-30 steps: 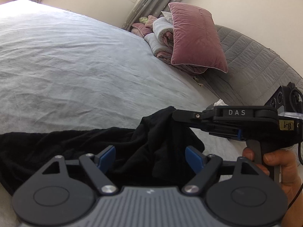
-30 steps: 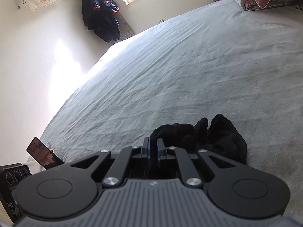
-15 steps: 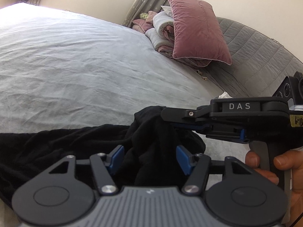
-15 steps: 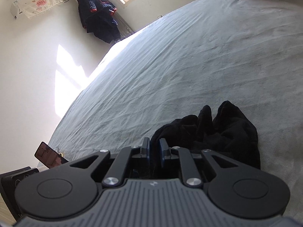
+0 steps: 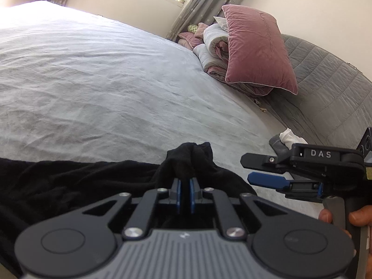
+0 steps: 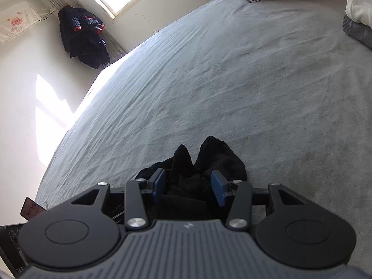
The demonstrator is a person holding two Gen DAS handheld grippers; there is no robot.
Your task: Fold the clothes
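The black garment (image 5: 76, 181) lay along the near edge of the bed (image 5: 104, 88), most of it spread flat toward the left, with one end bunched into a peak near the middle of that edge. You had the left gripper (image 5: 183, 189) clenched on that peak: its blue pads were closing tight with a tuft of cloth pinched between them, which judged from the pictures was meant to hold this end for the next fold. Your right gripper (image 6: 188, 187) sat just beside it, toward the headboard end, and its jaws were opening; the bunched cloth was between the blue pads (image 6: 160, 182) in its own view, but they stood clear of it, so that claw had let go. It looked as though you were passing the end from one hand to the other. Your right hand (image 5: 344, 218) gripped the handle low at the edge. Farther off, a pink pillow (image 5: 258, 48) leaned on rolled bedding (image 5: 211, 46) at the far corner, and small folded items (image 6: 359, 21) rested near the quilted headboard (image 5: 330, 86).
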